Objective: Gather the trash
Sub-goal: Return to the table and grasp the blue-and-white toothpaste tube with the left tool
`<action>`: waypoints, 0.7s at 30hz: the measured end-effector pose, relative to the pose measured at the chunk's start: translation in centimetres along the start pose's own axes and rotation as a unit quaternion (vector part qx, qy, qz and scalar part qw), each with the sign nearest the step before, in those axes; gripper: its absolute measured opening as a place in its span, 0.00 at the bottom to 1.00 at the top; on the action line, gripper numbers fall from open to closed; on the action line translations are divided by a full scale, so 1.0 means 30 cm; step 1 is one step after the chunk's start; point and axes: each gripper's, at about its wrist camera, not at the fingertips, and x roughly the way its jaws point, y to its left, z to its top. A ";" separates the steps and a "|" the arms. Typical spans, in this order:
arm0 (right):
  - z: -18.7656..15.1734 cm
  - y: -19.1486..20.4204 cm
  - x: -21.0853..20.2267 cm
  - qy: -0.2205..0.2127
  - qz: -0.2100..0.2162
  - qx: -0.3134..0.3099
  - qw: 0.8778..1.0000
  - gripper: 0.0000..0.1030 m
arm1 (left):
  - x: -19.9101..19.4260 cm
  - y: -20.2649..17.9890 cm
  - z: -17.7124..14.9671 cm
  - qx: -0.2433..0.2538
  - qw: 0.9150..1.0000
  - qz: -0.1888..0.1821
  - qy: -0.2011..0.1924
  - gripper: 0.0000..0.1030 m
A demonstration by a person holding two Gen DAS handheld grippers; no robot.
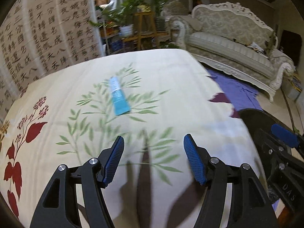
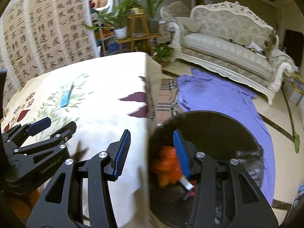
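The left hand-held gripper point(image 1: 153, 142) hangs wide open and empty over the floral-clothed worktop point(image 1: 171, 79). Ahead lies a blue-and-white tube point(image 1: 118, 96), its print blurred. The right hand-held gripper point(image 2: 152, 138), open and empty, hovers above the black bin point(image 2: 218, 125) holding an orange wrapper point(image 2: 167, 163).

Blue wrapper point(image 1: 118, 96) flat on tablecloth point(image 1: 180, 72)

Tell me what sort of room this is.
Most likely a home living room. An ornate carved sofa stands against the far wall, potted plants sit on a wooden stand, and a calligraphy screen stands behind the table with its floral tablecloth.
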 end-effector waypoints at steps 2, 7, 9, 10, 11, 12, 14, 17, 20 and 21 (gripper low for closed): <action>0.018 0.035 0.025 0.005 0.007 -0.008 1.000 0.44 | 0.016 0.033 0.013 -0.009 1.000 0.006 0.003 0.62; 0.061 0.096 0.090 0.018 0.014 -0.023 0.999 0.44 | 0.078 0.097 0.061 -0.020 1.000 0.015 0.019 0.62; 0.078 0.114 0.115 0.023 0.016 -0.026 0.999 0.44 | 0.102 0.115 0.080 -0.024 0.999 0.016 0.025 0.62; 0.085 0.119 0.124 0.025 0.017 -0.027 0.999 0.44 | 0.120 0.127 0.095 -0.026 0.999 0.015 0.029 0.62; 0.094 0.126 0.135 0.026 0.017 -0.028 0.999 0.44 | 0.132 0.133 0.103 -0.027 0.999 0.015 0.031 0.62; 0.103 0.133 0.147 0.028 0.018 -0.029 0.999 0.44 | 0.148 0.142 0.115 -0.029 0.999 0.015 0.035 0.62; 0.115 0.139 0.161 0.030 0.019 -0.030 0.999 0.44 | 0.170 0.153 0.133 -0.032 0.999 0.015 0.039 0.62; 0.135 0.150 0.188 0.035 0.023 -0.033 0.999 0.44 | 0.198 0.165 0.163 -0.031 0.999 0.017 0.040 0.62; 0.157 0.159 0.212 0.038 0.026 -0.036 0.998 0.44 | 0.216 0.173 0.183 -0.033 0.999 0.016 0.040 0.62; 0.157 0.160 0.218 0.039 0.027 -0.036 0.998 0.44 | 0.222 0.176 0.189 -0.033 0.999 0.015 0.040 0.62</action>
